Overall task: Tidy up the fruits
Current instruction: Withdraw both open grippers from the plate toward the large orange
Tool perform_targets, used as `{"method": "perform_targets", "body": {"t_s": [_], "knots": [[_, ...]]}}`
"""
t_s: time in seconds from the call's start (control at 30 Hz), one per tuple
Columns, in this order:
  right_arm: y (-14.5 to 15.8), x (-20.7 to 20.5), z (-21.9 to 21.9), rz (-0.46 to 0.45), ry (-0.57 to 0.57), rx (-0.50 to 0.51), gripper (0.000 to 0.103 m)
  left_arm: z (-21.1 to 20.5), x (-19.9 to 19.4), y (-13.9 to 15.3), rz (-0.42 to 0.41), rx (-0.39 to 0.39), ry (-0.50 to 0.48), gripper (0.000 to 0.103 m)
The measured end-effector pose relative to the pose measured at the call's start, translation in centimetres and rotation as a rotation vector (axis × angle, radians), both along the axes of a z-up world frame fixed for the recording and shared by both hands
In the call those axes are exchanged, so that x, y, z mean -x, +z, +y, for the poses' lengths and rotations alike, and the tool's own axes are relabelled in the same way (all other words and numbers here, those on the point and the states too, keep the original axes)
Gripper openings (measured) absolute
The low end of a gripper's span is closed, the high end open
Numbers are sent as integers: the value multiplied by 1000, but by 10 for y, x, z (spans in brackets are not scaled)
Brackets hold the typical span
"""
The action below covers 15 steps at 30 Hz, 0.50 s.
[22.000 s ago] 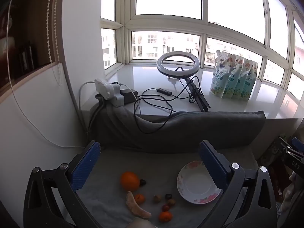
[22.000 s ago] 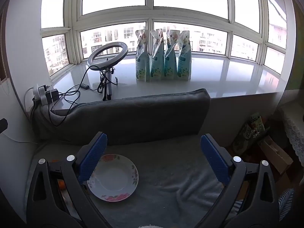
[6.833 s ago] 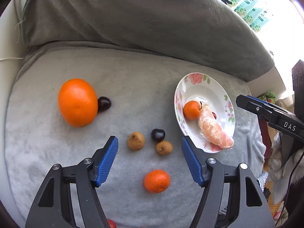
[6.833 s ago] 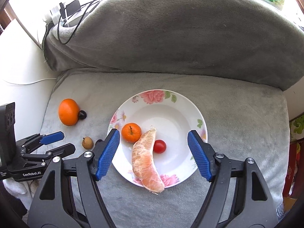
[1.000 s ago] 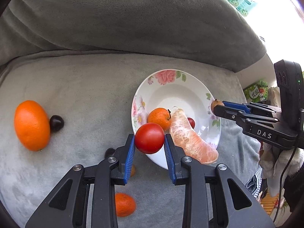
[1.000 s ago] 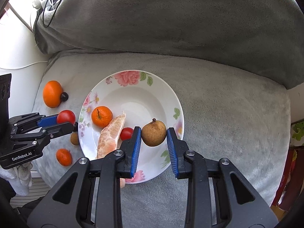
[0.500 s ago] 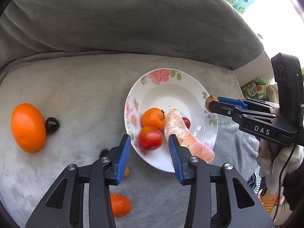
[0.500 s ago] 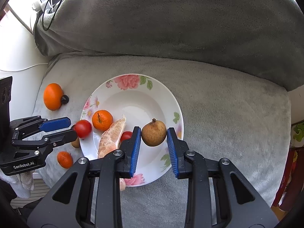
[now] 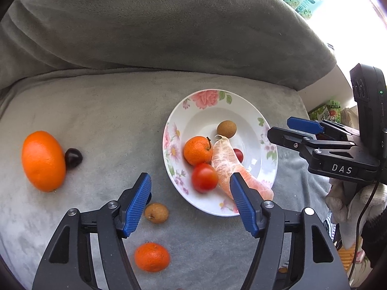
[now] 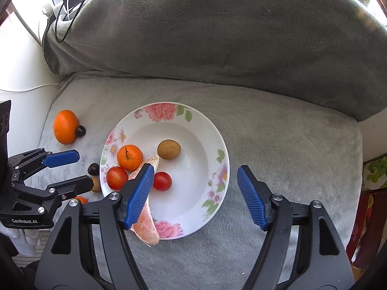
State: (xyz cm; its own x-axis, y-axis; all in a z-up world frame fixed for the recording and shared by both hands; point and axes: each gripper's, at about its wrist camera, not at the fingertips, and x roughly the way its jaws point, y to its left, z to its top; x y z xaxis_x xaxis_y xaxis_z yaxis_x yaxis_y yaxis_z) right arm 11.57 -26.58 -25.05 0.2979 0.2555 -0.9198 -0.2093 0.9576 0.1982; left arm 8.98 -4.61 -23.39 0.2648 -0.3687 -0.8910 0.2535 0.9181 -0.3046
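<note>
floral plate [image 10: 219, 142], tomatoes, mandarin, longan, segment

plate [image 10: 217, 142]: glossy glazed ceramic | blanket [image 10: 278, 125]: matt plush cloth | fingers [image 10: 251, 197]: ribbed plastic

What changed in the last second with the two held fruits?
Both were let go into the plate: the tomato from the left gripper, the brown longan from the right gripper. Both jaws now stand open. The large orange and dark cherry stayed on the blanket.
</note>
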Motion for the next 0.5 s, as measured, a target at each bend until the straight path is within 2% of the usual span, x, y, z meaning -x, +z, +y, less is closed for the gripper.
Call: {"method": "perform_targets", "body": {"t_s": [0.33, 0.5], "knots": [[7, 3, 9, -37, -2, 39, 78, 11, 7, -1, 5, -8, 18, 67], [14, 8, 14, -68, 8, 37, 86, 32, 16, -7, 27, -7, 60, 67]]}}
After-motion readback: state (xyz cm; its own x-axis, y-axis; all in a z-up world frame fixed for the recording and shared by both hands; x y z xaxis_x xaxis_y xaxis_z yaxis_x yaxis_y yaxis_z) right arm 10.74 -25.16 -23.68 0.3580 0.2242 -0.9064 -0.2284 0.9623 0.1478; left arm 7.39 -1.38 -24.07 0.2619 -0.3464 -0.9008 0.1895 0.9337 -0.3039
